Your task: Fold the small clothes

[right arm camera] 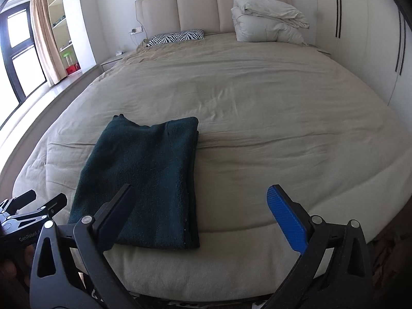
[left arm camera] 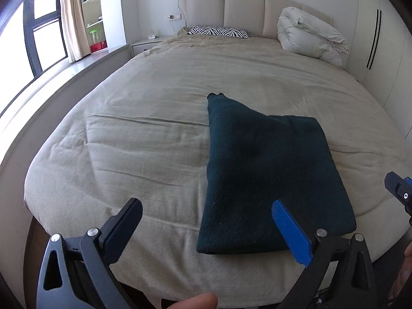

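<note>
A dark teal knitted garment [left arm camera: 267, 170] lies folded into a rough rectangle near the foot of the bed; one corner pokes out at its far left. The same garment [right arm camera: 144, 177] shows at the lower left of the right wrist view. My left gripper [left arm camera: 206, 211] hovers open over the garment's near left edge, nothing between its fingers. My right gripper [right arm camera: 198, 200] is open too, above the garment's near right edge and the bare cover beside it. The right gripper's tip [left arm camera: 399, 193] shows at the far right edge of the left wrist view, and the left gripper [right arm camera: 28, 211] at the lower left of the right wrist view.
The bed's beige cover [right arm camera: 257, 118] spreads wide to the right of and beyond the garment. A zebra-print pillow [left arm camera: 219, 31] and a bundled white duvet [right arm camera: 265, 23] sit by the headboard. A window and shelves stand left, wardrobe doors [right arm camera: 365, 38] right. A fingertip [left arm camera: 195, 302] shows below.
</note>
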